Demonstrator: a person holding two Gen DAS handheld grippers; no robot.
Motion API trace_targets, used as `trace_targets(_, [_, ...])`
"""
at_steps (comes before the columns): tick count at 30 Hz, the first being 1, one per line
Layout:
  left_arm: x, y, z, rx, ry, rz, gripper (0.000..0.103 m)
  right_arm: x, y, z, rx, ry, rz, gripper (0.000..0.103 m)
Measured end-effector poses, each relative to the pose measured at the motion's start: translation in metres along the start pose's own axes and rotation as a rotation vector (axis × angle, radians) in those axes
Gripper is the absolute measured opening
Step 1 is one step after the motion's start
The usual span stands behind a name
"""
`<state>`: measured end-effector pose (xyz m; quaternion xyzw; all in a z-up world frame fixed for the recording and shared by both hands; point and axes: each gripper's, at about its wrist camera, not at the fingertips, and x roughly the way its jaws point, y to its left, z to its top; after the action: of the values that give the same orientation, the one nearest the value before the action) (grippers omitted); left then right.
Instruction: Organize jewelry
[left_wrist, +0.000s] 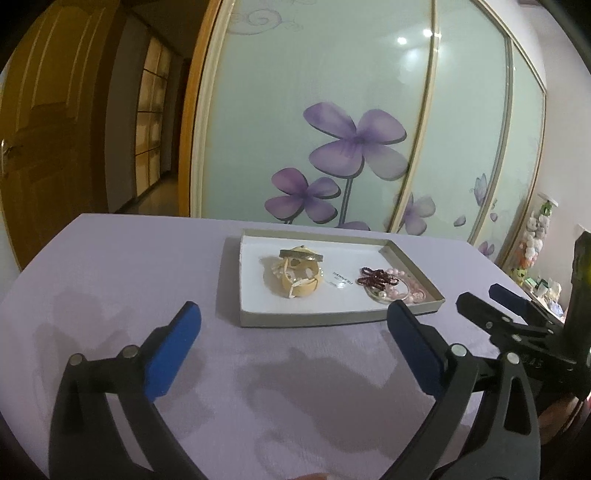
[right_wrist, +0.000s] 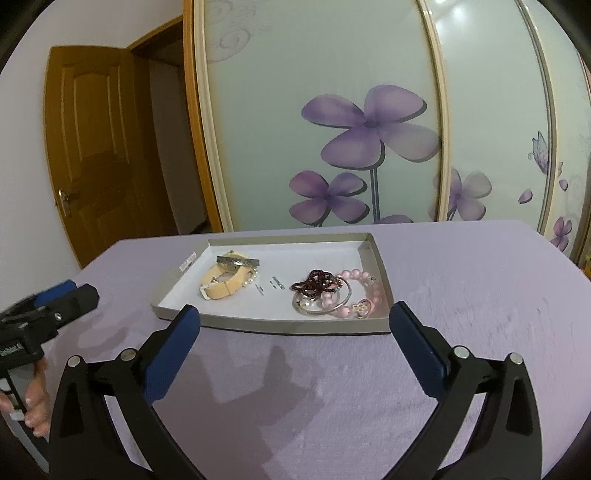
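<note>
I hold left claw (left_wrist: 293, 314) and right claw (right_wrist: 294, 317) spread wide, empty; the tray (right_wrist: 273, 325) sits mid-frame on the counter (right_wrist: 461, 295), long axis crosswise; bead bracelets (right_wrist: 332, 291) lie nearer my right claw.

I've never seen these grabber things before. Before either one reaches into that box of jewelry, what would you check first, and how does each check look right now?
1. Left hand-held gripper open and holding nothing: ok.
2. Right hand-held gripper open and holding nothing: ok.
3. Box lies flat on the purple cloth, nothing covering it: ok.
4. Beige watch lies apart from the other pieces: ok.
5. Dark red bead strand, pink bead bracelet and silver bangle separate for a clean single pick: not ok, they overlap.
6. Whether those pieces are tangled: cannot tell.
</note>
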<state>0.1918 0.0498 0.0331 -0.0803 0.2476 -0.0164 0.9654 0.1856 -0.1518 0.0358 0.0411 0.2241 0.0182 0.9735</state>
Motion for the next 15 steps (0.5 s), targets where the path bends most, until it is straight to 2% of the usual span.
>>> trace_targets(7, [-0.009, 0.004, -0.003, -0.013, -0.04, -0.005, 0.101, -0.006, 0.004, 0.001, -0.02, -0.031, 0.007, 0.102])
trace_targets(15, [-0.011, -0.006, -0.009, 0.028, -0.058, -0.002, 0.101, -0.01, 0.008, -0.002, -0.035, -0.049, 0.008, 0.102])
